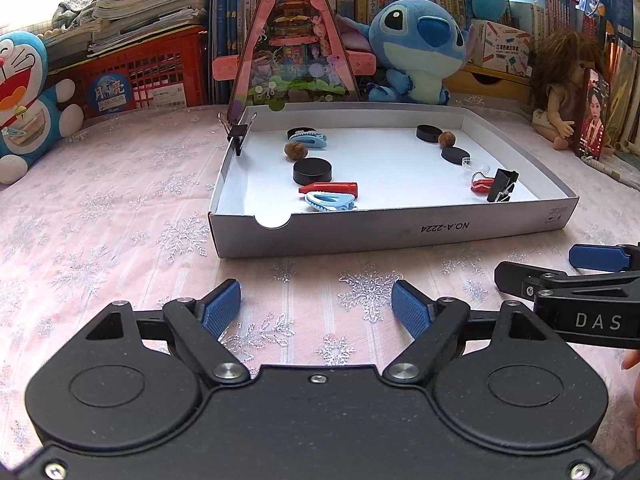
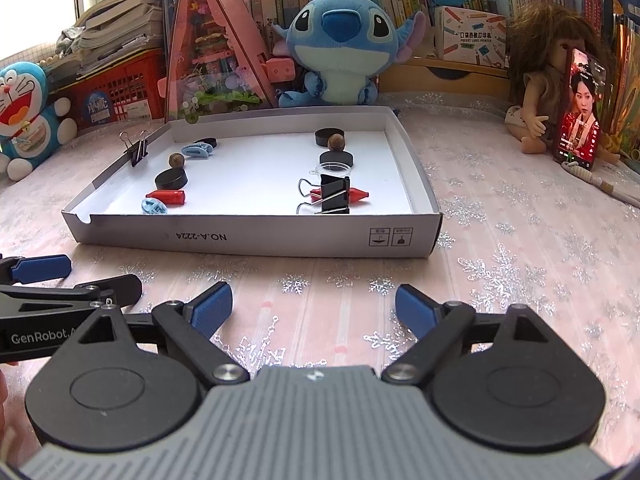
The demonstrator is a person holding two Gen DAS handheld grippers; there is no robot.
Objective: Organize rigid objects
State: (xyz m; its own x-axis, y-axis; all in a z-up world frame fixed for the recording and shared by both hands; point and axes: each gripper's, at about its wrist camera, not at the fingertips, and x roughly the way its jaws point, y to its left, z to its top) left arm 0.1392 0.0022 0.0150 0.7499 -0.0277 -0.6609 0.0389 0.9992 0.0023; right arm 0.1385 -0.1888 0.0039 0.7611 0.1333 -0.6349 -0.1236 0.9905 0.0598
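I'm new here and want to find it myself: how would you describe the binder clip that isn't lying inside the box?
Find the shallow white box on the snowflake tablecloth, in front of the blue Stitch plush. On its left wall, near the far corner, stands a black binder clip, clamped on the rim, wire handles up. The other clip lies on the box floor.

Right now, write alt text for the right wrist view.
A shallow white cardboard box on a snowflake tablecloth holds black pucks, red caps, blue clips, walnuts and a black binder clip. The open right gripper hovers empty before it, the left gripper beside it; plush toys and books behind.
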